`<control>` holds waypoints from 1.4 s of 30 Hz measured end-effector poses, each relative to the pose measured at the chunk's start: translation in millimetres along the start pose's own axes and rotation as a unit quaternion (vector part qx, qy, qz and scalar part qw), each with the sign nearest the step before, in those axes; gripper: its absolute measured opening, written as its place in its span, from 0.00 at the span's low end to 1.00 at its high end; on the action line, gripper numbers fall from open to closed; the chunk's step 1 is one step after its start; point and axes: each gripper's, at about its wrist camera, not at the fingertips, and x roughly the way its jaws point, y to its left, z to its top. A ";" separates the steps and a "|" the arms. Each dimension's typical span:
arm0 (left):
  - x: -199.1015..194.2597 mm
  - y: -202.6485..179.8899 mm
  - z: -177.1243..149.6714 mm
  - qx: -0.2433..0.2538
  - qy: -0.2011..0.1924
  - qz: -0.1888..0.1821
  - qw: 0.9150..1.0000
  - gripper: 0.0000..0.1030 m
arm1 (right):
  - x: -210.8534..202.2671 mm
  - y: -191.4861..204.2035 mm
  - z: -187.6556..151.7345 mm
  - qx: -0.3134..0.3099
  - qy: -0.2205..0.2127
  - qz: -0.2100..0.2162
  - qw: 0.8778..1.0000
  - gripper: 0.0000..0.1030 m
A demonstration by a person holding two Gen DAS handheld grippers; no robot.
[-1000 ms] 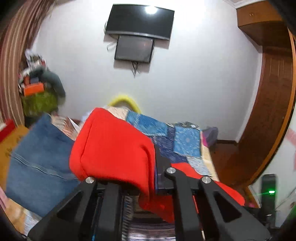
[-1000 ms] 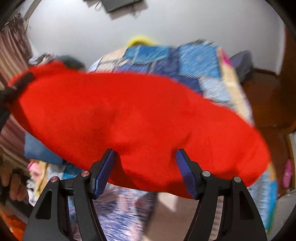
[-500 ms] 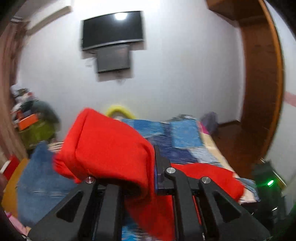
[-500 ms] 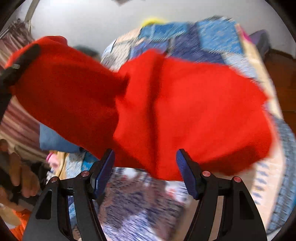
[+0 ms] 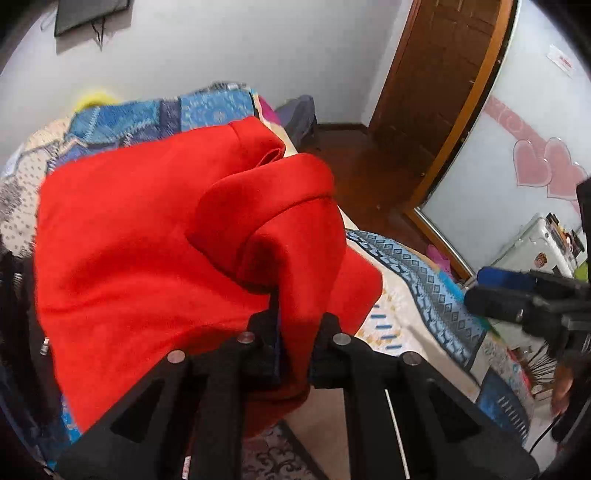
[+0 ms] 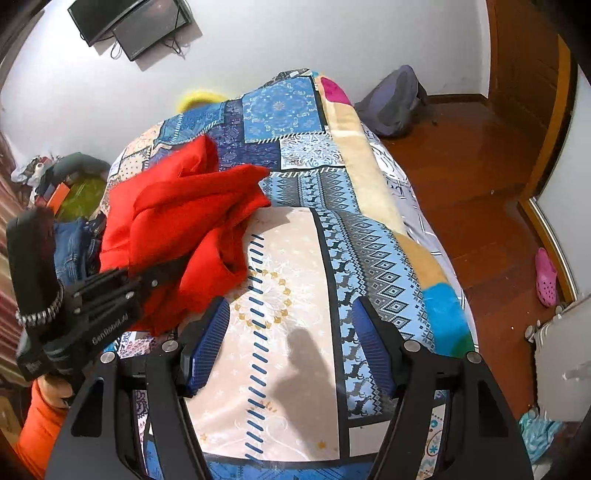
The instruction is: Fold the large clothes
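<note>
A bed with a blue patchwork quilt (image 6: 295,110) fills the room's middle, beside a wooden floor (image 6: 480,184) and white wall, a backpack (image 6: 391,103) near the wall. My left gripper (image 5: 293,325) has its jaws easing apart, a fold of the red garment (image 5: 147,240) still between them. The garment lies bunched on the quilt's left side. My right gripper (image 6: 288,332) stands wide and empty over the quilt.

You're in a home bedroom: bed (image 6: 369,155) w/ patchwork quilt, wall-mounted TV (image 6: 125,22) above it, wood floor (image 6: 476,177) & wooden door (image 5: 443,74), backpack (image 6: 391,103) by the wall, pink slipper (image 6: 546,277), heart decals (image 5: 546,166) on a mirrored wardrobe.
</note>
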 end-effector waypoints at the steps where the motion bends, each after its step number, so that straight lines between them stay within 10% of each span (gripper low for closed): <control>1: -3.5 -0.3 -0.2 0.005 0.001 -0.003 1.000 0.19 | -2.2 1.5 0.1 -0.001 -0.003 0.004 1.000 0.63; 3: -18.3 2.0 -2.2 0.011 0.005 -0.018 1.000 0.39 | -7.6 7.0 2.6 -0.008 -0.010 0.014 1.000 0.63; 7: -52.9 3.6 -6.0 0.021 -0.014 -0.025 0.999 0.51 | -16.5 33.8 12.9 -0.033 -0.031 0.039 0.998 0.63; 14: -104.3 49.4 -3.8 0.003 -0.091 0.067 0.994 0.76 | -3.5 94.0 29.4 -0.088 -0.047 0.068 0.993 0.63; 24: -38.5 110.4 -36.0 -0.065 -0.007 0.107 0.992 0.78 | 82.0 105.0 35.3 -0.137 -0.001 -0.069 0.988 0.64; 32: -31.3 115.1 -48.6 -0.096 -0.007 0.076 0.992 0.85 | 74.3 -1.4 26.6 0.037 0.032 0.045 0.998 0.71; 42: -41.3 108.2 -56.4 -0.088 -0.007 0.088 0.992 0.85 | 31.2 20.8 17.9 -0.041 0.007 -0.016 0.999 0.73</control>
